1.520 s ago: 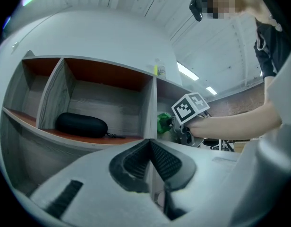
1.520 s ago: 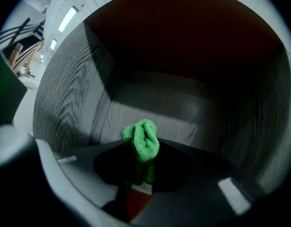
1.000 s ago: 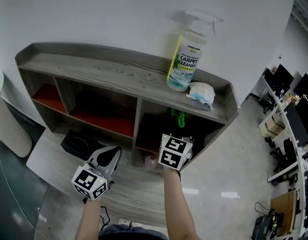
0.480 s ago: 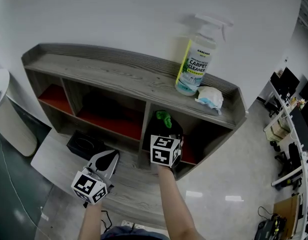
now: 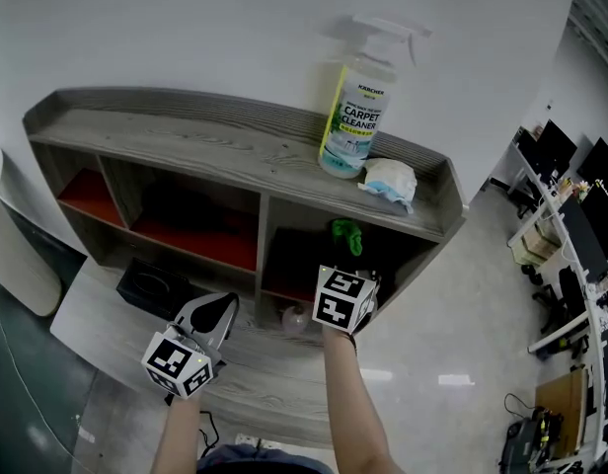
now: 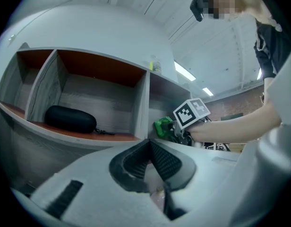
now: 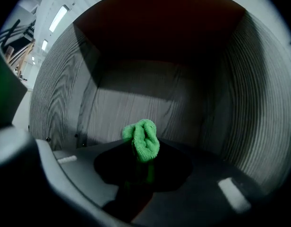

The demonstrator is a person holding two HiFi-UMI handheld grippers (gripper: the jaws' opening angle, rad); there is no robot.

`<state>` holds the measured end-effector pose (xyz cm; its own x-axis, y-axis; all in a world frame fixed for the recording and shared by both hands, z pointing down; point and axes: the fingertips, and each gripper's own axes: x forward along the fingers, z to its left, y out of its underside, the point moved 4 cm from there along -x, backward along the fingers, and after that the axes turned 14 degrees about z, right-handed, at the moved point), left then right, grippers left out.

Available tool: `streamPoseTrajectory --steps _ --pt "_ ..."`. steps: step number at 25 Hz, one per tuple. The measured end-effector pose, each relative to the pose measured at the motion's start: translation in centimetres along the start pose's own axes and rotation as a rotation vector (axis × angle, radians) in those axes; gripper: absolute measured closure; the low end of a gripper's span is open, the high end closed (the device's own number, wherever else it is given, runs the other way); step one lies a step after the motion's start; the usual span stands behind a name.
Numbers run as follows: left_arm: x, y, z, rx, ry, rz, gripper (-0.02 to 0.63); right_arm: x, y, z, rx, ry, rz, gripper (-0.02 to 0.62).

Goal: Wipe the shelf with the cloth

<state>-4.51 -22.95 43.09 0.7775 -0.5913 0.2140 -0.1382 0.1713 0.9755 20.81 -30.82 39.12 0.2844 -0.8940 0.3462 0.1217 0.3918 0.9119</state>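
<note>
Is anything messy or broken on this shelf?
Nothing looks spilled or broken. The only untidy thing is a crumpled white wipe lying on the shelf top beside the upright spray bottle. The green cloth is just bunched up in the right hand-held gripper.
</note>
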Motion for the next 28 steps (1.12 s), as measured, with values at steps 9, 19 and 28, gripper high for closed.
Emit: streamPoseTrajectory --steps 9,19,28 --pt "0.6 -0.5 -1.2 0.004 0.026 -0.016 0.607 -3.7 -1.3 -0.4 0.078 -0.068 -0.085 0.492" --pt "1.3 -2.2 -3.5 0.031 0.071 -0.054 0.607 -13.5 0.8 -4.9 0.166 -0.108 -0.168 0.492" --pt "2.1 -3.0 -5.4 0.054 0.105 -0.072 0.607 -18.8 5.6 -10.0 0.232 -0.059 -0.192 0.492"
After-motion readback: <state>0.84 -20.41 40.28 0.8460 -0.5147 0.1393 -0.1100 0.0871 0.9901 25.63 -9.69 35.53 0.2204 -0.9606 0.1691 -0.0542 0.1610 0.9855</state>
